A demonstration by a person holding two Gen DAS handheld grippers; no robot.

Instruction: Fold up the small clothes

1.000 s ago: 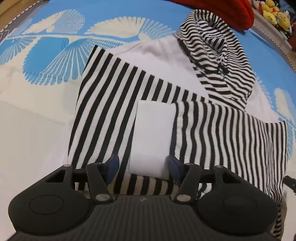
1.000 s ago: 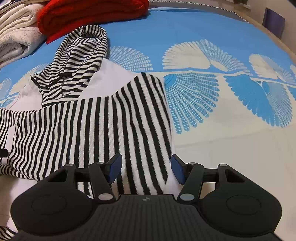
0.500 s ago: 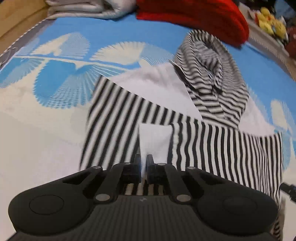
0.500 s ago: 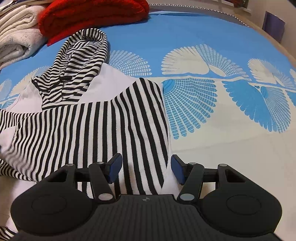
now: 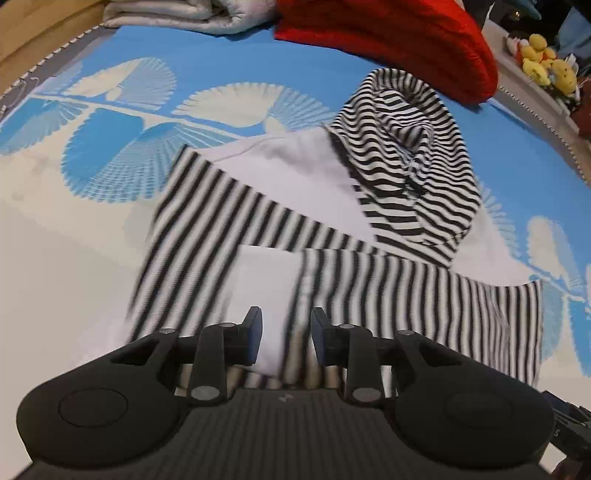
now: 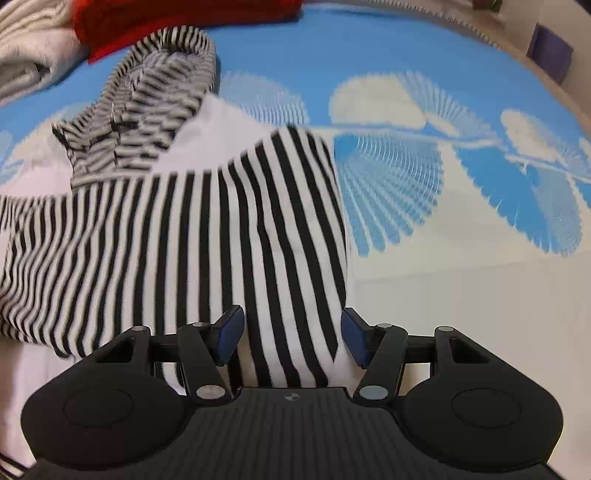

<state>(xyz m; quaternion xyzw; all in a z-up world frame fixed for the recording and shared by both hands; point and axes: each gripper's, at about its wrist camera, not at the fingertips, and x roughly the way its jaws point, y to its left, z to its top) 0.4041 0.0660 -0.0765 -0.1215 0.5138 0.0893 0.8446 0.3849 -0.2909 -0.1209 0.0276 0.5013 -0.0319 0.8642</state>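
The striped hoodie (image 5: 236,221) lies sleeves crossed beneath our left gripper (image 5: 286,334) and right gripper (image 6: 291,334), both jaws apart and empty, so a shallow pinch could drag the folded sleeves askew.

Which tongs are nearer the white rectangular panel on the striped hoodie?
Left. The left tongs hang open at the white rectangular panel's near edge. The right tongs straddle the black-and-white striped sleeve; the panel is outside that view.

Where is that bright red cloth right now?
In the left wrist view the red cloth lies at the far edge of the blue bedspread, just behind the striped hood and beside grey folded bedding.
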